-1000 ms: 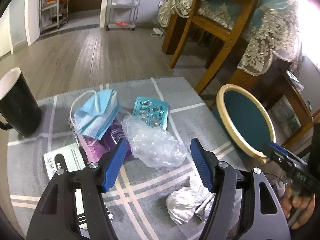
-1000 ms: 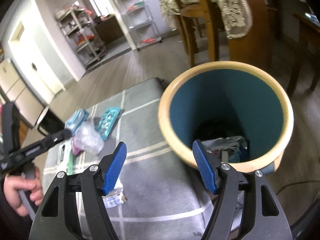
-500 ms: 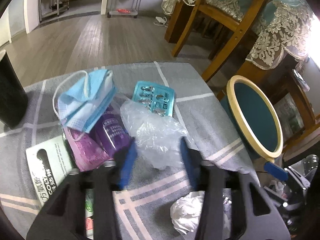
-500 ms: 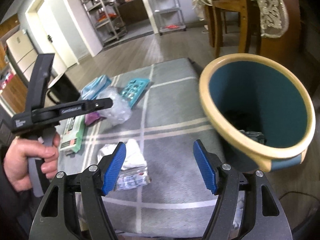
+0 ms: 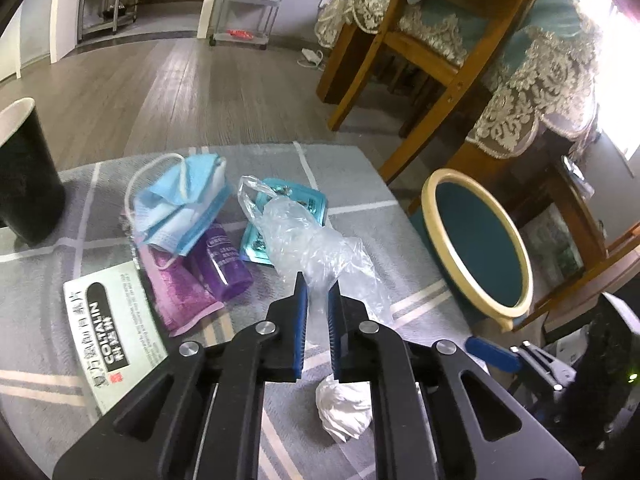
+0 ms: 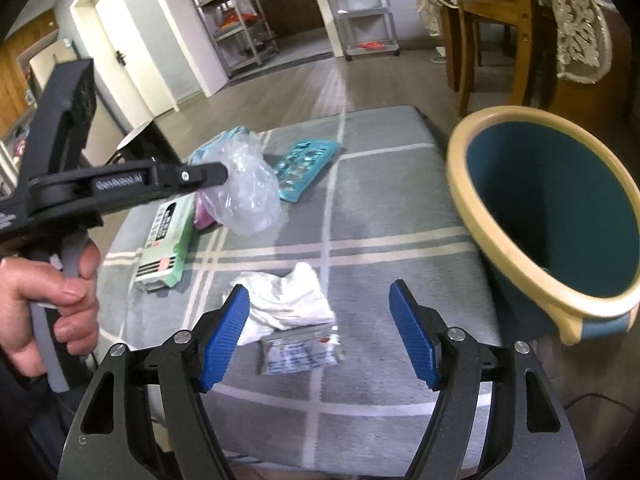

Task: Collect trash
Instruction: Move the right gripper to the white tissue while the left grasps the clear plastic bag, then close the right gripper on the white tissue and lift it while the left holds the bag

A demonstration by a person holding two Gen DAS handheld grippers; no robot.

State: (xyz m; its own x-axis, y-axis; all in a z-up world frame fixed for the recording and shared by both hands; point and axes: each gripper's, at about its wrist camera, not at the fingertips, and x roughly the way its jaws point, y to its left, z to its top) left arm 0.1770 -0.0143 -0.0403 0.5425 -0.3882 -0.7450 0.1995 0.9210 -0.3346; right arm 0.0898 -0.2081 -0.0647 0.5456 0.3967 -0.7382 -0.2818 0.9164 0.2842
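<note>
My left gripper [image 5: 318, 292] is shut on a clear plastic bag [image 5: 308, 236] and holds it just above the grey checked table top [image 5: 352, 176]; the bag also shows in the right wrist view [image 6: 244, 184]. My right gripper [image 6: 320, 320] is open and empty, above a crumpled white tissue [image 6: 288, 300] and a small printed sachet [image 6: 300, 352]. The teal trash bin [image 6: 552, 200] with a cream rim stands off the table's right edge. A blue face mask [image 5: 176, 204], a teal blister pack [image 5: 292, 208] and a purple wrapper [image 5: 200, 272] lie on the table.
A black mug [image 5: 24, 176] stands at the table's left. A green and white medicine box [image 5: 112, 328] lies near the front left. Wooden chairs [image 5: 420, 52] with lace covers stand behind the bin. Metal shelves [image 6: 240, 12] stand at the far wall.
My left gripper closed on the plastic bag and lifted it. My right gripper swung left from the bin to over the tissue and sachet.
</note>
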